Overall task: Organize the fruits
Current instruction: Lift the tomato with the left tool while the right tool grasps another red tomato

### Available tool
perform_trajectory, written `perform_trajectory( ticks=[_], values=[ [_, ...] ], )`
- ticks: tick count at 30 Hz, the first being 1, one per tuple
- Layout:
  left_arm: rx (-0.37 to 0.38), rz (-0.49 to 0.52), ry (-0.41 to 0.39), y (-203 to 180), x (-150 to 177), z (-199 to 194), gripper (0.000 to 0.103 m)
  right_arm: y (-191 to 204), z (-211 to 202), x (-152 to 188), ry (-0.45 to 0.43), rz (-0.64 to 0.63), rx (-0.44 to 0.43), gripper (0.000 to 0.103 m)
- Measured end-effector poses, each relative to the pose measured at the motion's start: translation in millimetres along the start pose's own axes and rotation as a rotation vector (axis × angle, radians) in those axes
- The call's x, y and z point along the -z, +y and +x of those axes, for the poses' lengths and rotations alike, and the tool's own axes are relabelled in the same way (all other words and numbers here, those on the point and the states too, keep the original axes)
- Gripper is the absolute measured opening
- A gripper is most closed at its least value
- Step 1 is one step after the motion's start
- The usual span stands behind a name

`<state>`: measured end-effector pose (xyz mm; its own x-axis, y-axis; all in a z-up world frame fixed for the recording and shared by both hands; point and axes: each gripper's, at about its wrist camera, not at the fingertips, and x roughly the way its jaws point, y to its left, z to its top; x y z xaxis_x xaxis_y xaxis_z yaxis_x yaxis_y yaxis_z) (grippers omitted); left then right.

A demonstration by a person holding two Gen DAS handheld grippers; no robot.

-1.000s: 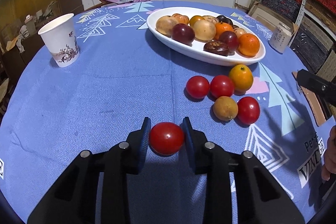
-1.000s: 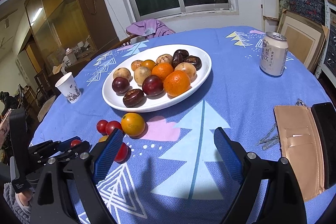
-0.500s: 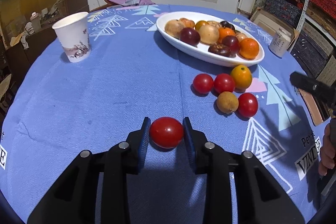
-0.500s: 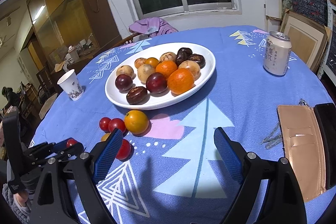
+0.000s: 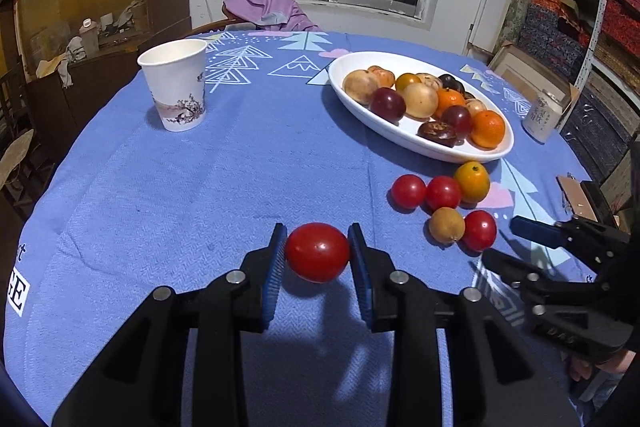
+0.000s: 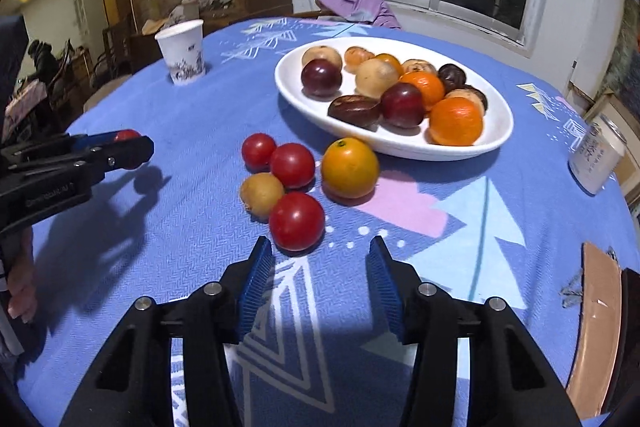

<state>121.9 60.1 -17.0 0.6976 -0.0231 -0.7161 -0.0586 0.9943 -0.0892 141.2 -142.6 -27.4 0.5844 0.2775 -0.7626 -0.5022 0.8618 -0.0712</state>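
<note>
My left gripper (image 5: 317, 251) is shut on a red tomato (image 5: 317, 251) and holds it just above the blue tablecloth; it also shows at the left of the right wrist view (image 6: 120, 147). My right gripper (image 6: 318, 259) is open and empty, its pads just short of a loose red tomato (image 6: 296, 221). Beside that tomato lie a tan fruit (image 6: 262, 193), two more red tomatoes (image 6: 292, 165) and an orange (image 6: 350, 167). A white oval plate (image 6: 400, 147) behind them holds several plums, oranges and tan fruits.
A paper cup (image 5: 176, 89) stands at the far left of the round table. A drink can (image 6: 596, 163) stands at the right. A tan wallet (image 6: 596, 327) and a dark phone lie near the right edge. A chair with purple cloth (image 5: 268, 11) is behind the table.
My right gripper has swung left and come down close to the loose fruits, its jaws narrower than before. My left gripper has lifted the tomato slightly and stayed shut on it.
</note>
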Motion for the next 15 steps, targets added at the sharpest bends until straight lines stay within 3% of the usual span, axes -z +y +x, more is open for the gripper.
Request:
perform_trajectory(
  ticks=[15],
  values=[
    [0.013,0.019,0.041,-7.8,3.5,10.4,0.031,4.0,15.5,-13.9,0.013,0.024,-0.042,0.032]
  ],
)
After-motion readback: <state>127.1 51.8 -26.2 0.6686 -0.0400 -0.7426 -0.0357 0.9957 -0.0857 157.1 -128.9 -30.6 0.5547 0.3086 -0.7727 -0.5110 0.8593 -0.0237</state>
